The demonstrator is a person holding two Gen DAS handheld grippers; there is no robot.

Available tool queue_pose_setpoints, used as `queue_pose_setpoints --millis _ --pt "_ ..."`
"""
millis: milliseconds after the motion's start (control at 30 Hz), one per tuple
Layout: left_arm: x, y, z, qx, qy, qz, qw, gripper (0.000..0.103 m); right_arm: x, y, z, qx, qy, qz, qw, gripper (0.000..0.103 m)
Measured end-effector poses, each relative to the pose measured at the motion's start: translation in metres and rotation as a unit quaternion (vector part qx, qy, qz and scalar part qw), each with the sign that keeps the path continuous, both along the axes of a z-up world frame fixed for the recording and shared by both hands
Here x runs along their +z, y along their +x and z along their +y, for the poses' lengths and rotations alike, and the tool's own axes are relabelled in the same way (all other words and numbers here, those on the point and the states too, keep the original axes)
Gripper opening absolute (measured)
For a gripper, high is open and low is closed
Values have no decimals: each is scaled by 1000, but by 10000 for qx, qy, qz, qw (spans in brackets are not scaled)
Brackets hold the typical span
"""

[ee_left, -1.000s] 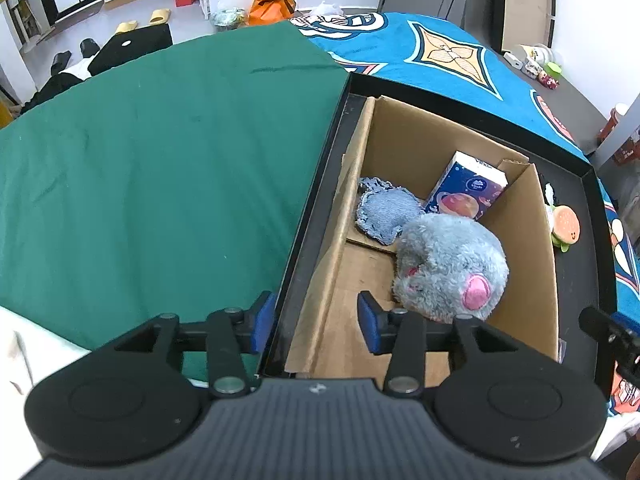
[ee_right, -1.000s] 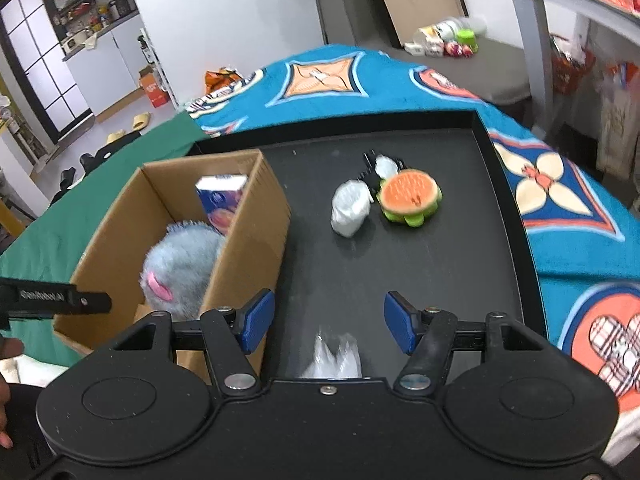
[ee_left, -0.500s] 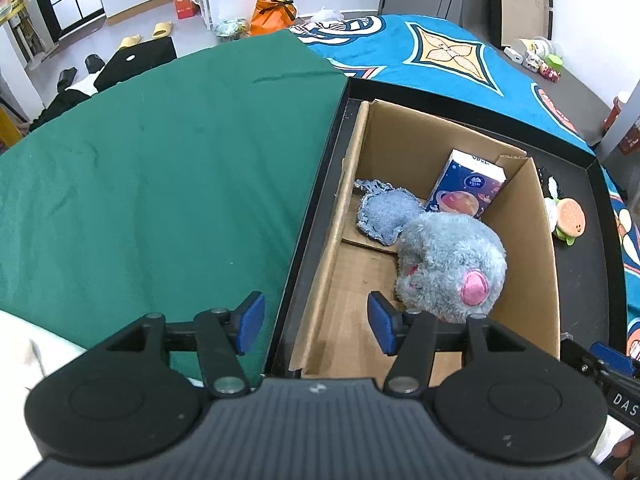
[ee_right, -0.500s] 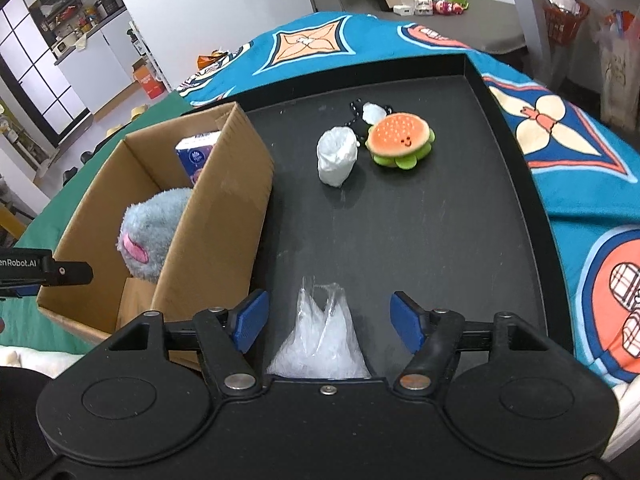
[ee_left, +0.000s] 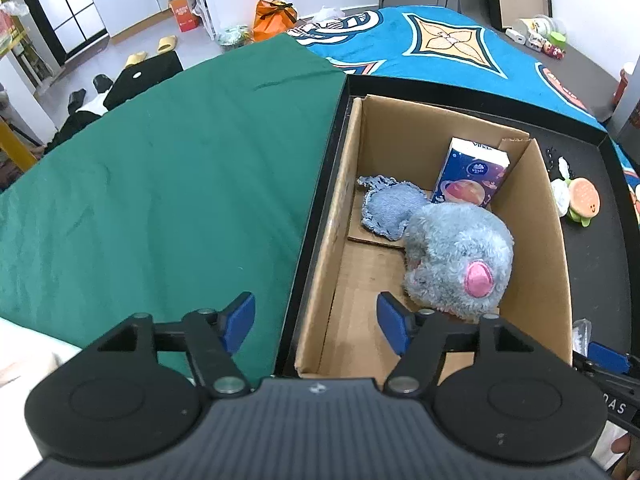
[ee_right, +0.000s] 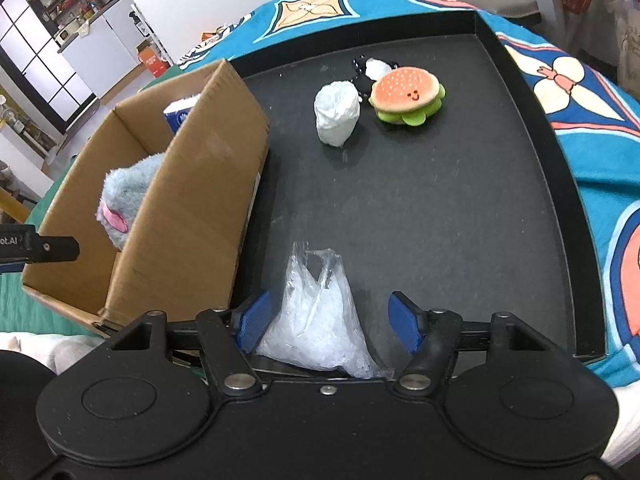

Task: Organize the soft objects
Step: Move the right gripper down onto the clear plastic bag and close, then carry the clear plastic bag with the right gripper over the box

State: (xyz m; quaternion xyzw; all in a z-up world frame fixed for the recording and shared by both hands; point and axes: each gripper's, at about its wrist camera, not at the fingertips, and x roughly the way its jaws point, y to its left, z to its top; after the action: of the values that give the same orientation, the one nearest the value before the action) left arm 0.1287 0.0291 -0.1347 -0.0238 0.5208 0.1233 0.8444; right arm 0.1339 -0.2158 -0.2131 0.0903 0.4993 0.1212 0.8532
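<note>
A cardboard box (ee_left: 440, 128) stands in the black tray (ee_right: 440, 220). In it lie a grey plush toy (ee_left: 456, 256), a denim pouch (ee_left: 388, 210) and a blue tissue pack (ee_left: 468, 176). My left gripper (ee_left: 316, 326) hovers over the box's near left corner, its jaws opening with nothing between them. My right gripper (ee_right: 328, 322) hangs low over the tray's near edge, its jaws closing around a crumpled clear plastic bag (ee_right: 316, 316). The left pad is at the bag; the right pad stands off it. A burger plush (ee_right: 406, 94) and a white wrapped bundle (ee_right: 336, 114) lie at the tray's far side.
A green cloth (ee_left: 160, 184) covers the table left of the tray, and a blue patterned cloth (ee_right: 592, 128) lies to the right and behind. A small black-and-white item (ee_right: 374, 68) sits behind the burger plush. The box wall (ee_right: 200, 200) stands just left of my right gripper.
The left gripper's jaws have spread wider. The right gripper has sunk toward the tray, and the clear plastic bag now lies fully between its fingers.
</note>
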Motion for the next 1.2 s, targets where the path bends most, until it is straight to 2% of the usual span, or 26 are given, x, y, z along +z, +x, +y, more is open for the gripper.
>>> queue_pose_setpoints --millis 100,200,267,467,800,1200 --pt "0 1 -4 -22 126 34 9999 69 -3 0 -1 40 10 -35 10000 61" --pt "0 1 -8 -51 235 73 9997 70 -5 0 -3 76 125 -19 9999 51" --pt "0 2 -9 -56 287 103 9995 70 -6 0 -5 110 222 -8 9997 41" --pt "1 3 -14 -63 417 178 9990 70 -6 0 -9 179 373 -58 9991 32" --pt "1 5 -19 -59 543 232 9982 70 7 -1 -24 -26 484 -363 9982 30" --pt "2 2 -15 -69 429 164 9989 70 27 3 -28 -202 324 -634 9973 30"
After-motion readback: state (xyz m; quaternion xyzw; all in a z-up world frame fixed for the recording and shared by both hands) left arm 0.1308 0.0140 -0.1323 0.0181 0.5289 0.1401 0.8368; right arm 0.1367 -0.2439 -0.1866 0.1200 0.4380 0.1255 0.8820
